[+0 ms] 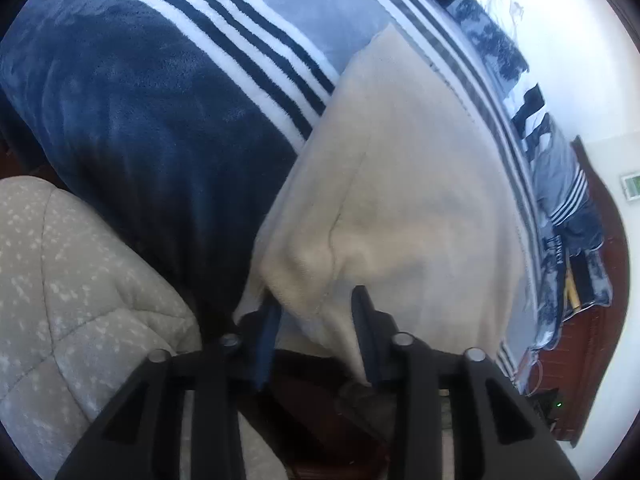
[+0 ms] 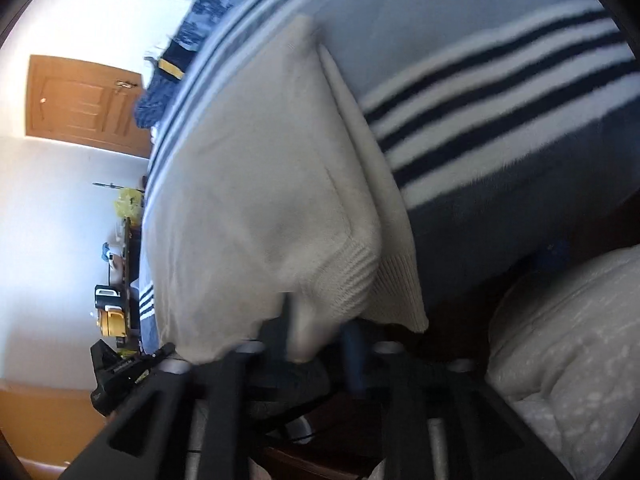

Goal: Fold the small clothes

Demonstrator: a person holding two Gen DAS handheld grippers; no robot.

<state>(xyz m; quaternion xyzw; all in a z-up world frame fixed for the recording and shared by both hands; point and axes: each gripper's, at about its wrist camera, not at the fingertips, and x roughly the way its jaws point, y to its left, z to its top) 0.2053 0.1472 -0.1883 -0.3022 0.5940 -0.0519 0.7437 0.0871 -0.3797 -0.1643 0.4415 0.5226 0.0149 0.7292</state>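
Observation:
A cream knit garment (image 1: 404, 200) lies on a blue blanket with white and navy stripes (image 1: 160, 120). My left gripper (image 1: 316, 304) is at the garment's near edge, and cream fabric sits between its two fingers. In the right wrist view the same garment (image 2: 256, 184) is folded double, with its ribbed hem (image 2: 360, 276) toward me. My right gripper (image 2: 320, 320) holds the near edge of the garment between its fingers. Both views are blurred by motion.
A beige quilted cushion (image 1: 60, 280) sits at the bed's near side, and also shows in the right wrist view (image 2: 560, 340). A wooden door (image 2: 80, 100) and white walls stand beyond the bed. Small items clutter a shelf (image 2: 116, 280).

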